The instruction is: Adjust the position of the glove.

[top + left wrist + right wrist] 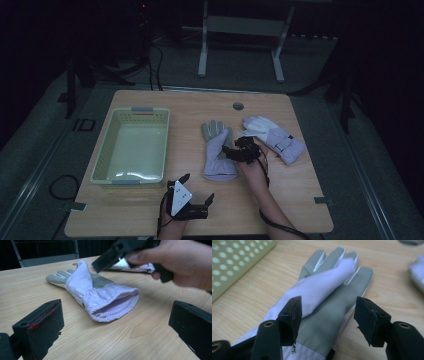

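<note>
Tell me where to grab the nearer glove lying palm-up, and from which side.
Grip the glove at its gathered cuff, coming in from the person's side of the table. The cuff gapes open and stands off the wood, so a finger could likely slide in; the rest lies flat.

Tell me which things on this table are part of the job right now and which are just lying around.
In the job:
- lilac and grey fabric glove lying palm up
- right tool, open above that glove

Lying about:
- second lilac and white glove
- pale green perforated plastic basket
- left tool, open, resting near the table edge
</note>
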A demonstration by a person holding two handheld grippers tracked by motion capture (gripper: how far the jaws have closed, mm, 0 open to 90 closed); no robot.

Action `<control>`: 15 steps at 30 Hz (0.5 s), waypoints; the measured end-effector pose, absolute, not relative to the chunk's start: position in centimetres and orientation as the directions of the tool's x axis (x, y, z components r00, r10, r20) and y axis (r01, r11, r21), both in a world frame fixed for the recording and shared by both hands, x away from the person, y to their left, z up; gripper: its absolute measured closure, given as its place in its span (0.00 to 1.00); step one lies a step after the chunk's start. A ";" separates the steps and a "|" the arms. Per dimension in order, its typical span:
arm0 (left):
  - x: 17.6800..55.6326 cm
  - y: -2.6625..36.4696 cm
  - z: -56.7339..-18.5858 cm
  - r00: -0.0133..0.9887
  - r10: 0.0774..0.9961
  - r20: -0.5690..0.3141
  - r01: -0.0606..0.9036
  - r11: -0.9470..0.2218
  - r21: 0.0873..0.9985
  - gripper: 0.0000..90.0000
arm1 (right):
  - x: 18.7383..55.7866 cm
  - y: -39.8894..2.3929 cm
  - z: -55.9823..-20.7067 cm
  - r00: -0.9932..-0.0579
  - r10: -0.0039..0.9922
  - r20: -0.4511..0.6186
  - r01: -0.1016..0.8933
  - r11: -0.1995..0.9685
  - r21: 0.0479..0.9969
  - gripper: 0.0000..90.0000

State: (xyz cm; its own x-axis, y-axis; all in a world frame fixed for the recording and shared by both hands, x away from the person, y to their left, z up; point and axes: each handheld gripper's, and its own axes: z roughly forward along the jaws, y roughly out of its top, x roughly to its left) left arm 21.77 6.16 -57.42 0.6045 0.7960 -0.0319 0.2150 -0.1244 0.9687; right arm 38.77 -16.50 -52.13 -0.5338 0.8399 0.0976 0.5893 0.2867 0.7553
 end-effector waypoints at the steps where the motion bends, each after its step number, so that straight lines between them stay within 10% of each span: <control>1: 21.8 6.2 -57.4 0.605 0.796 -0.031 0.215 -0.126 0.968 0.00 | 38.8 -16.8 -51.8 -0.544 0.834 0.093 0.581 0.295 0.758 0.43; 15: 21.8 6.2 -57.4 0.604 0.796 -0.037 0.218 -0.121 0.968 0.00 | 39.9 -23.7 -48.2 -0.633 0.774 0.026 0.505 0.387 0.771 0.48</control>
